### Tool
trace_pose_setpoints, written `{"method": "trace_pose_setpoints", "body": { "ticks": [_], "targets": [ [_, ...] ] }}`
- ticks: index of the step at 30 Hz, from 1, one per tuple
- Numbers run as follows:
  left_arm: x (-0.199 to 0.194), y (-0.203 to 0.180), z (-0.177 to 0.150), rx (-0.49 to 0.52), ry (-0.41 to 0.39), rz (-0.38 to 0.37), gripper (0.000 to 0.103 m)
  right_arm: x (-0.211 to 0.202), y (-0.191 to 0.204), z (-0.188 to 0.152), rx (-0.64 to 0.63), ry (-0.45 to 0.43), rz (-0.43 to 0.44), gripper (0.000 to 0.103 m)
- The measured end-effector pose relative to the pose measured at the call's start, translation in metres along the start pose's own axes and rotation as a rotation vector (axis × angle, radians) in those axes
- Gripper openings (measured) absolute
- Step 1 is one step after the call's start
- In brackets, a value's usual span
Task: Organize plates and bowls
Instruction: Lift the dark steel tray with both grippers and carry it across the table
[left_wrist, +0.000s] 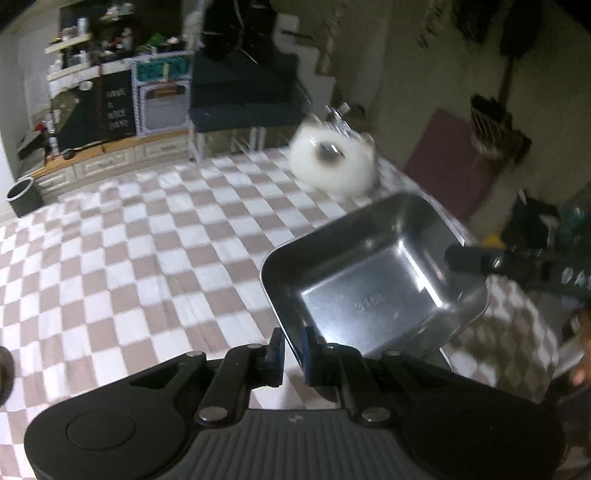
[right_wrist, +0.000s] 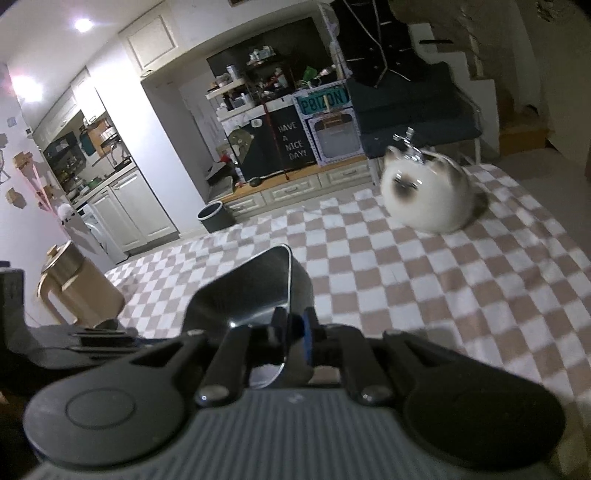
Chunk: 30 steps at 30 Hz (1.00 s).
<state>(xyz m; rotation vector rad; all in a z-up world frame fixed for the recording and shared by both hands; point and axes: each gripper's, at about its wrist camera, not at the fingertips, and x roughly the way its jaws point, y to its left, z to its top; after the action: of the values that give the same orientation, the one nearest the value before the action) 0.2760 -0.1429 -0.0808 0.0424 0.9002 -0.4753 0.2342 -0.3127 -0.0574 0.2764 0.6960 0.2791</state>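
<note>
A: In the left wrist view, how do the jaws stand?

B: The left gripper (left_wrist: 293, 354) has its jaws almost together, pinching the near rim of a rectangular steel tray (left_wrist: 373, 277). One pad sits outside the wall, the blue pad inside.

A: And the tray itself?

B: It is held up above the checkered cloth (left_wrist: 147, 240), tilted so its open side faces the camera. Its long axis runs from the near left corner toward the far right. At the far right a second black gripper reaches its rim; the contact there is too blurred to tell.

A: The right wrist view?

B: The right gripper (right_wrist: 295, 332) has its jaws nearly closed too, nipping the thin edge of the same steel tray (right_wrist: 255, 291). Here the tray runs away to the left, seen edge-on, its dark underside partly toward the lens.

A: Anything else on the cloth?

B: A white cat-shaped ornament (right_wrist: 428, 192) at the far side, well apart from the tray.
</note>
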Motion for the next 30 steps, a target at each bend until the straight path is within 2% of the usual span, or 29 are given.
{"method": "trace_pose_setpoints", "body": {
  "ticks": [5, 10, 16, 21, 30],
  "targets": [
    [0.024, -0.011, -0.014, 0.019, 0.060, -0.012, 0.014, 0.000, 0.001, -0.002, -0.028, 0.006, -0.021, 0.015],
    [0.037, -0.014, -0.020, 0.030, 0.110, -0.010, 0.015, 0.009, 0.000, -0.009, -0.075, 0.064, -0.058, 0.016],
    [0.048, -0.019, -0.024, 0.028, 0.143, -0.050, 0.017, 0.012, -0.010, -0.012, -0.075, 0.094, -0.065, 0.015],
    [0.057, -0.027, -0.030, 0.056, 0.182, -0.048, 0.019, 0.008, -0.011, -0.017, -0.085, 0.106, -0.067, 0.015],
    [0.062, -0.034, -0.038, 0.096, 0.203, -0.045, 0.018, 0.018, -0.013, -0.027, -0.114, 0.187, -0.139, 0.015]
  ]
}}
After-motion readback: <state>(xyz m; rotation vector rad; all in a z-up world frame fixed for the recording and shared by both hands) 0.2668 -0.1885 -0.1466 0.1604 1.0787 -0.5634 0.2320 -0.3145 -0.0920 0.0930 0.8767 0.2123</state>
